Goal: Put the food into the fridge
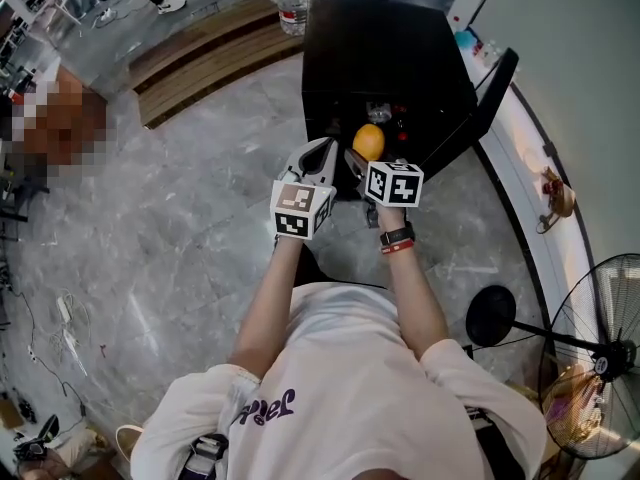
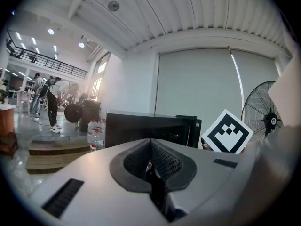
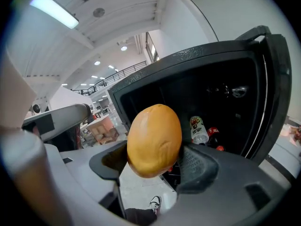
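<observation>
An orange-yellow bread roll (image 3: 154, 140) sits clamped between the jaws of my right gripper (image 3: 155, 161); in the head view the roll (image 1: 369, 141) hangs just in front of the small black fridge (image 1: 385, 63). The fridge door (image 1: 478, 108) stands open to the right. Inside the fridge (image 3: 188, 98) I see a small white bottle (image 3: 198, 129) and red-capped bottles (image 3: 214, 133). My left gripper (image 1: 318, 158) is beside the right one, its jaws closed together with nothing between them (image 2: 153, 171).
A standing fan (image 1: 600, 368) and its round base (image 1: 497, 315) are at the right. A low wooden platform (image 1: 200, 53) lies left of the fridge, with water bottles (image 1: 292, 3) behind it. People stand far off in the left gripper view.
</observation>
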The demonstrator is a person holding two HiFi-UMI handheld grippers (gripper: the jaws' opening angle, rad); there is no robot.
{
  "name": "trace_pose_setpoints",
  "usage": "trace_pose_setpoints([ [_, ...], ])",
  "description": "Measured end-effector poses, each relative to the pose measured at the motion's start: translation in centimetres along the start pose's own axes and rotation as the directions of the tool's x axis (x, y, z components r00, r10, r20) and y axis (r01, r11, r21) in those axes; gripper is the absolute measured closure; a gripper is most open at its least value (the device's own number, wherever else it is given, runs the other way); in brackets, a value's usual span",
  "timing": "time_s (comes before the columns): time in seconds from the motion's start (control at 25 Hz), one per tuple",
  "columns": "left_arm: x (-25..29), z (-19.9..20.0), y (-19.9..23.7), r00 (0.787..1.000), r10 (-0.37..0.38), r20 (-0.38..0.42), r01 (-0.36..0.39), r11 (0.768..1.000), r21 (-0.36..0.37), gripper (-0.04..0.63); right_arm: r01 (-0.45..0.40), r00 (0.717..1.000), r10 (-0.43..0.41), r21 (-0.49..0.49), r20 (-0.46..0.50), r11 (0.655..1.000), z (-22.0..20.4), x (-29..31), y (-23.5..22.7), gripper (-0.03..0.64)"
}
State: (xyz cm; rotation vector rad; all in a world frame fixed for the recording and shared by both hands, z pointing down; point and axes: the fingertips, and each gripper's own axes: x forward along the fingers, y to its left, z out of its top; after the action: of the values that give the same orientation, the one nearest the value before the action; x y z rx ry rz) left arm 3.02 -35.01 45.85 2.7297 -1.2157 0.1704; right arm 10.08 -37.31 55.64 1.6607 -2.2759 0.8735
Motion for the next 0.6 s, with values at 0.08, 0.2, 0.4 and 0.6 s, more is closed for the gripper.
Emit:
trace_pose_setpoints([
  [0.08, 0.3, -0.1, 0.7, 1.0, 0.003, 0.0, -0.003, 1.0, -0.007, 0.578, 0.005, 1.0, -0.006, 0.0, -0.013, 1.0, -0.3, 0.9, -0.3, 0.278],
  [0.2, 0.8, -0.6, 1.3, 1.0, -0.002, 0.003, 0.002, 1.0, -0.012, 0.578, 0.02, 0.999, -0.02, -0.003, -0.039, 1.0, -1.3, 2.2, -0.9, 0.278],
  [0.4, 1.5, -1.2, 2.4, 1.0, -0.013, 0.008, 0.013, 1.0, -0.006, 0.578, 0.015, 0.999, -0.015, 0.003, -0.043, 1.0, -1.9, 4.7, -0.9, 0.276],
  [0.6, 1.6, -2.6, 3.1, 1.0, -0.015, 0.006, 0.015, 1.0, 0.006, 0.578, 0.023, 0.999, -0.023, 0.0, -0.038, 1.0, -2.8, 6.5, -1.6, 0.276],
])
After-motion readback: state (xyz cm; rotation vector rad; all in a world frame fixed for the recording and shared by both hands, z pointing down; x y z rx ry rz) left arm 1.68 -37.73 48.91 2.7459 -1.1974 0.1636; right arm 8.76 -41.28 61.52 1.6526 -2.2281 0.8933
